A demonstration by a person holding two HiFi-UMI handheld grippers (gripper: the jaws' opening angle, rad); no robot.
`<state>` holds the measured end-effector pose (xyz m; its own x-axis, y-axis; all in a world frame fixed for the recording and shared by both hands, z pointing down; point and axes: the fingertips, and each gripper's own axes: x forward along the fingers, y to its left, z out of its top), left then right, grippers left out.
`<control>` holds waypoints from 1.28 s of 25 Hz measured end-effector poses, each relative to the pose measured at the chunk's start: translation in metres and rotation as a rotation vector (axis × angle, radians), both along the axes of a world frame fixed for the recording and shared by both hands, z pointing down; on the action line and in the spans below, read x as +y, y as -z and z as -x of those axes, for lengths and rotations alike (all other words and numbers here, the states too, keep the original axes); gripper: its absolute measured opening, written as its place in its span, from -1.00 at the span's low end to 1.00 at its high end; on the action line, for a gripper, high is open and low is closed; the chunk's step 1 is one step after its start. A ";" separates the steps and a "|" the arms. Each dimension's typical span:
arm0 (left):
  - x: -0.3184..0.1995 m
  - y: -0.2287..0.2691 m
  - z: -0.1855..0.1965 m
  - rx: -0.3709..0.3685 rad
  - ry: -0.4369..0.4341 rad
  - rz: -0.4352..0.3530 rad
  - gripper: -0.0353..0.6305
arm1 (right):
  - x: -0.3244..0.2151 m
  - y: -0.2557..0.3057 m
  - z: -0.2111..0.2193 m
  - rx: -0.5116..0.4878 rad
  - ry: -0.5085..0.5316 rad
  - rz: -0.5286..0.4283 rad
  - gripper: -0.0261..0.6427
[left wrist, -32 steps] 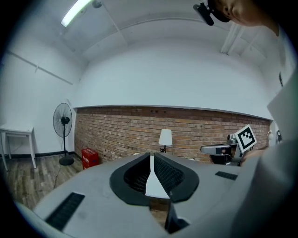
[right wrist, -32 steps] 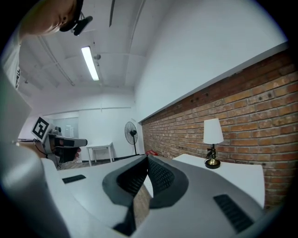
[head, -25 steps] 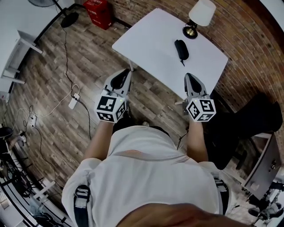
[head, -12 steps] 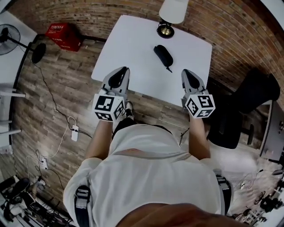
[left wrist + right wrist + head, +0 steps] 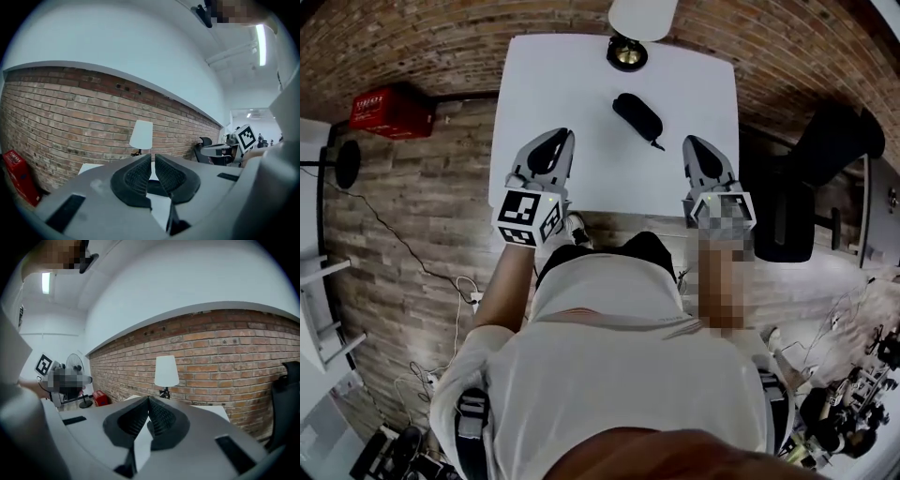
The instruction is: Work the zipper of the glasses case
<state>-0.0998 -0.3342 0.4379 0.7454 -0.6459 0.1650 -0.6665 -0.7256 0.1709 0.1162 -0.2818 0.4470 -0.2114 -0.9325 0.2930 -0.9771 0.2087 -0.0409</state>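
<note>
Glasses case (image 5: 637, 116) lies far-centre on the tabletop (image 5: 553, 84), nr the lamp (image 5: 628, 52), untouched, w/ left gripper (image 5: 568, 137) & right gripper (image 5: 690, 142) back at the near edge, fingers pressed together on nothing, so by the look of it zipper work's all yet to do.

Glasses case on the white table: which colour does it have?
The case is black. It shows best in the head view.

Black glasses case (image 5: 637, 116) lies closed, diagonal, on white table (image 5: 544, 84).
</note>
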 end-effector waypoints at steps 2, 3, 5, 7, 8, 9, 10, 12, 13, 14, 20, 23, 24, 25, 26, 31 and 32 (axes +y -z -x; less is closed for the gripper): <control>-0.006 -0.005 -0.009 0.000 -0.029 0.012 -0.79 | 0.002 -0.006 -0.008 -0.002 -0.033 0.017 -0.77; -0.008 -0.007 -0.014 -0.003 -0.041 0.017 -0.79 | 0.003 -0.009 -0.013 -0.005 -0.045 0.024 -0.77; -0.013 -0.011 -0.024 -0.008 -0.053 0.023 -0.79 | 0.001 -0.014 -0.021 -0.013 -0.057 0.032 -0.77; -0.017 -0.013 -0.031 -0.010 -0.051 0.025 -0.79 | -0.004 -0.019 -0.029 -0.018 -0.057 0.038 -0.77; -0.019 -0.013 -0.034 -0.011 -0.046 0.029 -0.80 | -0.007 -0.021 -0.032 -0.020 -0.055 0.041 -0.77; -0.019 -0.014 -0.037 -0.012 -0.041 0.034 -0.79 | -0.009 -0.023 -0.035 -0.024 -0.050 0.044 -0.77; -0.019 -0.014 -0.041 -0.014 -0.037 0.038 -0.79 | -0.011 -0.024 -0.038 -0.028 -0.045 0.048 -0.77; -0.018 -0.015 -0.048 -0.022 -0.033 0.042 -0.80 | -0.016 -0.028 -0.047 -0.033 -0.036 0.057 -0.77; -0.019 -0.015 -0.051 -0.028 -0.029 0.042 -0.79 | -0.018 -0.030 -0.050 -0.033 -0.029 0.063 -0.77; -0.019 -0.015 -0.054 -0.033 -0.022 0.043 -0.79 | -0.020 -0.033 -0.053 -0.031 -0.018 0.073 -0.77; -0.013 -0.021 -0.065 -0.066 0.018 0.060 -0.79 | -0.032 -0.070 -0.054 -0.015 0.106 0.192 -0.21; -0.010 -0.026 -0.063 -0.077 0.046 0.076 -0.79 | -0.038 -0.099 -0.048 -0.006 0.168 0.280 0.11; -0.009 -0.029 -0.062 -0.080 0.055 0.084 -0.79 | -0.041 -0.111 -0.046 0.007 0.185 0.309 0.17; -0.009 -0.033 -0.061 -0.085 0.064 0.092 -0.79 | -0.045 -0.122 -0.045 0.025 0.200 0.337 0.22; -0.009 -0.037 -0.060 -0.091 0.073 0.101 -0.79 | -0.050 -0.135 -0.044 0.047 0.214 0.363 0.26; -0.005 -0.050 -0.058 -0.106 0.117 0.141 -0.79 | -0.069 -0.201 -0.037 0.130 0.277 0.495 0.44; -0.003 -0.052 -0.057 -0.109 0.124 0.149 -0.79 | -0.072 -0.214 -0.036 0.142 0.286 0.519 0.49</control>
<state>-0.0430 -0.3374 0.4899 0.6344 -0.6940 0.3404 -0.7694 -0.6092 0.1921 0.1523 -0.3535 0.6605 -0.3580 -0.5723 0.7377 -0.8887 0.4512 -0.0812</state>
